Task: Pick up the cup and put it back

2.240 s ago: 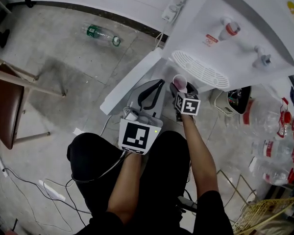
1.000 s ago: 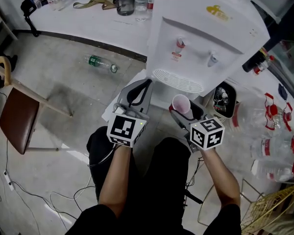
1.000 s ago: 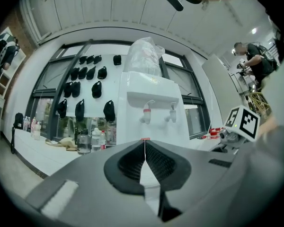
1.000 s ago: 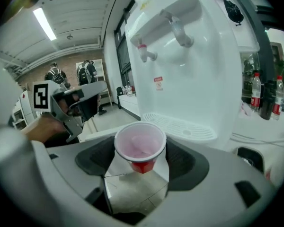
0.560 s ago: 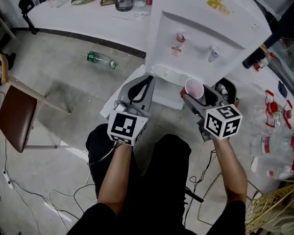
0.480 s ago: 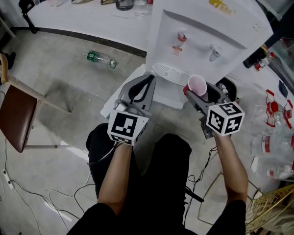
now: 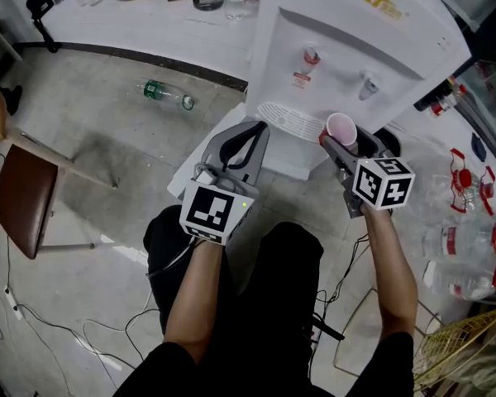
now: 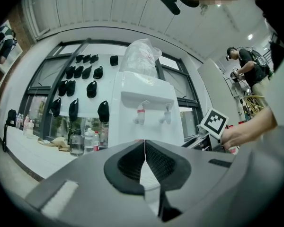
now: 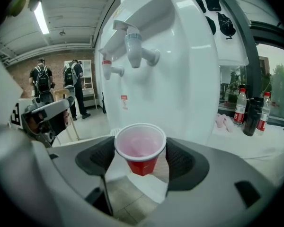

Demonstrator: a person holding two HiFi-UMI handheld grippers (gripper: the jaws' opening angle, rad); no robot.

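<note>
A red cup [image 7: 341,130] with a pale inside stands upright between the jaws of my right gripper [image 7: 344,141], which is shut on it. In the right gripper view the red cup [image 9: 141,148] is empty and hangs in the air just before the white water dispenser [image 9: 180,65], below its blue tap [image 9: 135,50]. The dispenser's drip grille [image 7: 292,121] lies to the cup's left in the head view. My left gripper [image 7: 246,143] is shut with nothing in it, its pads [image 8: 145,162] touching, and it points at the water dispenser [image 8: 145,112].
A plastic bottle [image 7: 167,94] lies on the concrete floor at the left, near a brown chair [image 7: 21,197]. Bottles and a jar stand on the white table [image 7: 149,19] behind. Empty water jugs [image 7: 467,222] and a wire basket [image 7: 463,358] crowd the right. People stand far off in the right gripper view.
My right gripper has carried the cup up and to the right, from beside the drip grille to below the blue tap. The left gripper has hardly moved.
</note>
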